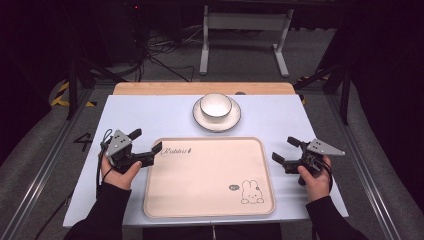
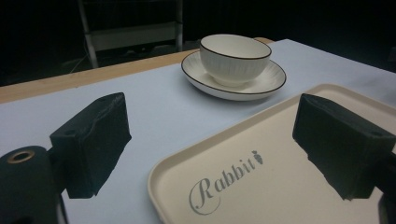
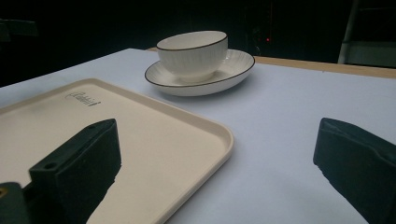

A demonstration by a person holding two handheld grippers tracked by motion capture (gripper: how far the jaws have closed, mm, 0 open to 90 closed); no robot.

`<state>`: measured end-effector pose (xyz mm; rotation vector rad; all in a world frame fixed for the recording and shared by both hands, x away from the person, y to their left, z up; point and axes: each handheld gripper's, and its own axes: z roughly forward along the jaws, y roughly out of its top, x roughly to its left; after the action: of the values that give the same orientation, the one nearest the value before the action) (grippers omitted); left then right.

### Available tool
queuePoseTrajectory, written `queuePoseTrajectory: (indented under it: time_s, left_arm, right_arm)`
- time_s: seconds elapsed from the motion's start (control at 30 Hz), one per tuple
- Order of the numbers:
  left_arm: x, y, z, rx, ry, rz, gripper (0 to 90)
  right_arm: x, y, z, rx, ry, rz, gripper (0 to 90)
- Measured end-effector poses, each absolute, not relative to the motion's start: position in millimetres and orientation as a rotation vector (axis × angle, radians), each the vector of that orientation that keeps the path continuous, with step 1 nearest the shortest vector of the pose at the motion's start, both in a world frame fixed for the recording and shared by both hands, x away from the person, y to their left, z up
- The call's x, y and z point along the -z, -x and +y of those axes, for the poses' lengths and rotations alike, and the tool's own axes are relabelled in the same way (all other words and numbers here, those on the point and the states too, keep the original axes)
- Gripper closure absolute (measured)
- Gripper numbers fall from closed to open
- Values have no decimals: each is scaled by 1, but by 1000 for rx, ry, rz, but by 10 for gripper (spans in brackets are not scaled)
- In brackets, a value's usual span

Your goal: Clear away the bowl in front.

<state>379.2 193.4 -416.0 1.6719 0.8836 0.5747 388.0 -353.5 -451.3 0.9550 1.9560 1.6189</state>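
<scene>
A cream tray (image 1: pixel 210 207) with a rabbit drawing and the word "Rabbit" lies in the middle of the pale table. Behind it a white bowl (image 1: pixel 216 105) stands on a white saucer (image 1: pixel 216 121). My left gripper (image 1: pixel 146 141) hovers at the tray's left edge, open, with nothing between its jaws. My right gripper (image 1: pixel 286 149) sits by the tray's right edge, open and empty too. In the left gripper view the bowl (image 2: pixel 235 58) and the tray's corner (image 2: pixel 161 175) lie ahead of the gripper (image 2: pixel 212 149). In the right gripper view the tray (image 3: pixel 217 128) and bowl (image 3: pixel 194 52) lie ahead of the gripper (image 3: pixel 217 170).
A wooden strip (image 1: pixel 202 88) runs along the table's far edge. Beyond it stand a metal frame (image 1: pixel 245 35) and cables on the dark floor. Metal rails flank the table on both sides.
</scene>
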Motion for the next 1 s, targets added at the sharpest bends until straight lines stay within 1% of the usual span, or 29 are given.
queuePoseTrajectory:
  time_s: [0.4, 0.67, 1.0]
  left_arm:
    - [407, -395, 165, -531, -1693, 824, 116]
    - [401, -411, 137, -478, -1714, 784, 117]
    - [400, -428, 115, -443, -1730, 769, 116]
  right_arm:
    - [451, -388, -355, -1613, -956, 1954, 14]
    - [451, -389, -355, -1614, -955, 1954, 14]
    - [451, -389, -356, -1617, -953, 1951, 14]
